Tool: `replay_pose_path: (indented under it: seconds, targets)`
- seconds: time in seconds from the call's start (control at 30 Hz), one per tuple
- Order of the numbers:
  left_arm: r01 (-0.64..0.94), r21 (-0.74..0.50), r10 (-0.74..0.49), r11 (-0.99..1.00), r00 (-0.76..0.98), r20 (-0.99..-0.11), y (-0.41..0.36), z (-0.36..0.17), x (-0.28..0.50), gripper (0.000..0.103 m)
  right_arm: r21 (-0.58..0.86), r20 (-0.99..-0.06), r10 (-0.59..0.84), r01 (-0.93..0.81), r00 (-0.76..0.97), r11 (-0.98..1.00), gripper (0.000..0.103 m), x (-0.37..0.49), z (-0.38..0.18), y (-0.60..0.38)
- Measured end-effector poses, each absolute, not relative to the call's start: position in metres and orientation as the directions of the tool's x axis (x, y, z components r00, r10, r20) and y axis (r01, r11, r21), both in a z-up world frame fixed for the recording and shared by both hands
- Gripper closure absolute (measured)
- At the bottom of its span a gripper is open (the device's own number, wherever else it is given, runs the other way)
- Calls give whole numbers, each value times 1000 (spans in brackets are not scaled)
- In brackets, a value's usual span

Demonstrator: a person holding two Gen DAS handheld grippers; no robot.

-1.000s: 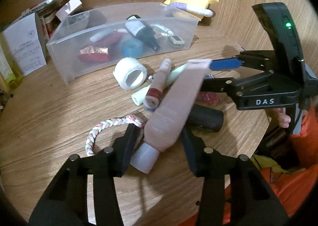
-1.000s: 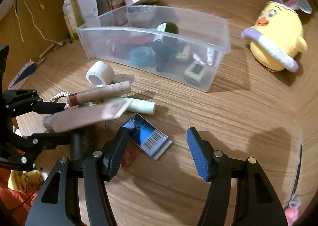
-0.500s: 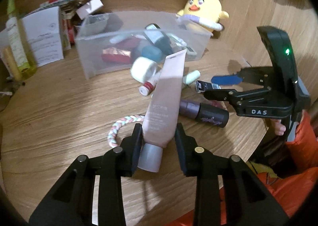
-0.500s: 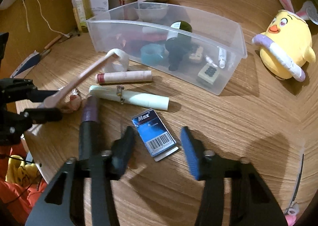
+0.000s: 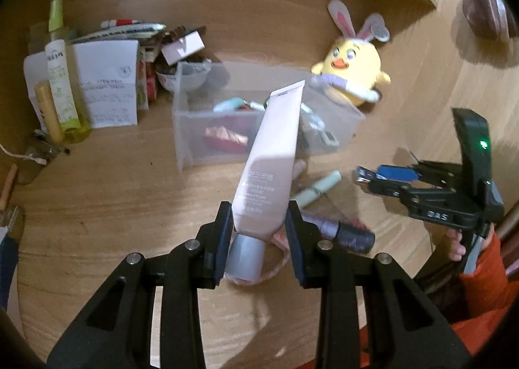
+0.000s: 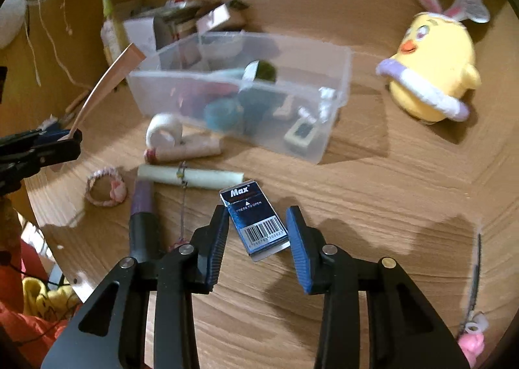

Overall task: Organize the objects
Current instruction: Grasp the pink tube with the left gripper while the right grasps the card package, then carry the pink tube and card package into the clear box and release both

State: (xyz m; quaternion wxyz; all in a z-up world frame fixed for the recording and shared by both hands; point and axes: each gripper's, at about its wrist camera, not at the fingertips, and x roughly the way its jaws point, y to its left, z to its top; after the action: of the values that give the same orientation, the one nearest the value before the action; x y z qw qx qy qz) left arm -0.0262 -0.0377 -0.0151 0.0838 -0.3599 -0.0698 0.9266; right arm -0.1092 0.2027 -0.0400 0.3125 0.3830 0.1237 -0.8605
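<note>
My left gripper is shut on a pink cosmetic tube with a grey cap and holds it lifted, tip pointing at the clear plastic bin. The tube also shows edge-on in the right wrist view. My right gripper stands around a blue Max box on the table, jaws a little apart from its sides. The bin holds several small items.
On the table lie a white tape roll, a red-capped tube, a pale green tube, a purple tube and a braided ring. A yellow plush chick sits right. Bottles and boxes stand far left.
My left gripper closed on the pink tube and lifted it upright off the pile. My right gripper moved down around the blue box and its jaws narrowed.
</note>
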Motion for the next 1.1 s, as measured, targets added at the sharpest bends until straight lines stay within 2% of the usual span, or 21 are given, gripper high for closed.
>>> replay_pose_path:
  seconds: [0.3,0.57,0.8,1.1]
  targets:
    - [-68,-189,170,-980,-785,-596,-48,15,-55,70,60,-623,-499,600,-602,-798,69,-118,11,210]
    - [-45,-146,124,-988,-796,-593,-51,31,-98,70,76,-575,-512,581,-639,-810,69,-149,35,187]
    - [-53,-136,129,-989,-752,-646,-48,28,-146,70,54,-607,-480,570,-634,-820,69,-184,28,157]
    - [-65,-130,140,-989,-669,-730,-36,-4,-192,70,16,-676,-424,564,-603,-826,69,-213,-1,131]
